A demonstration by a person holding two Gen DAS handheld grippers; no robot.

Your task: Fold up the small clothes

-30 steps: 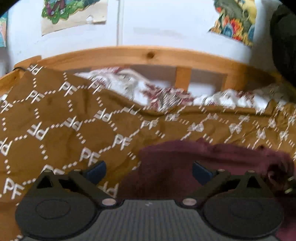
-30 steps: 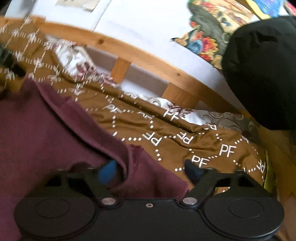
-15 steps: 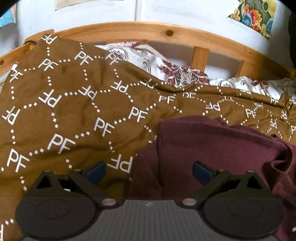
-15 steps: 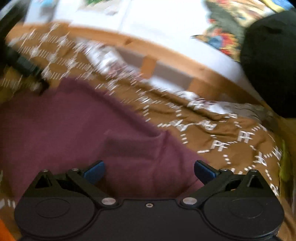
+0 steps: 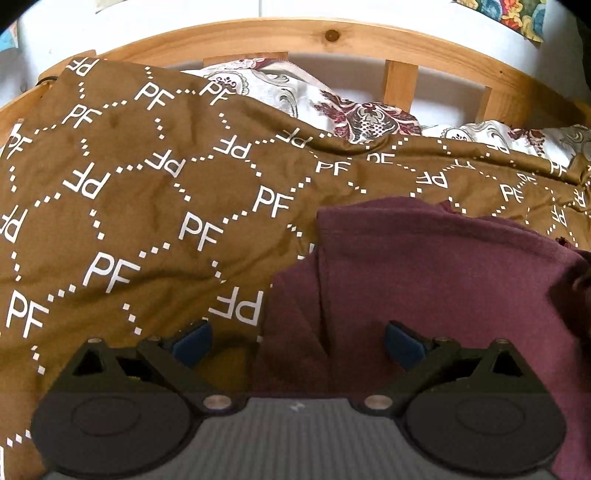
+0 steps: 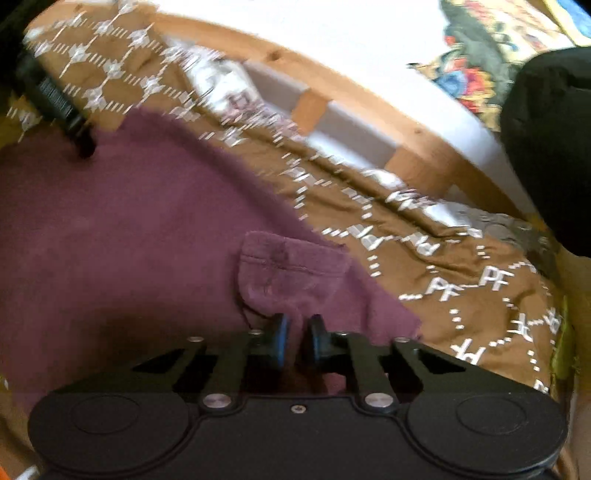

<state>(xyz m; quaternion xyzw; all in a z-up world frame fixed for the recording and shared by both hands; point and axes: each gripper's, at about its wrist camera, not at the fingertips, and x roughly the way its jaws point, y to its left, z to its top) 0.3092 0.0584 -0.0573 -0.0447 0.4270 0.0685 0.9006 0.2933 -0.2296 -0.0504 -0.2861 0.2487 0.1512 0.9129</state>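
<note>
The shirt [image 5: 443, 280] lies only partly folded; the right gripper [image 6: 297, 339] pinches its sleeve [image 6: 291, 273], the left gripper [image 5: 297, 341] waits wide apart.

Soft, even daylight; no hard shadows, no glare. Left wrist view sharp throughout, lettering on the brown blanket [image 5: 155, 206] crisp. Strong fisheye bowing of the wooden bed rail [image 5: 332, 37], dark vignette at the corners. Right wrist view motion-blurred, worst at upper left: blanket pattern smeared into streaks. White wall [image 6: 332, 33] overexposed. Dim shade over the maroon garment [image 6: 110, 240] near the gripper body.
</note>
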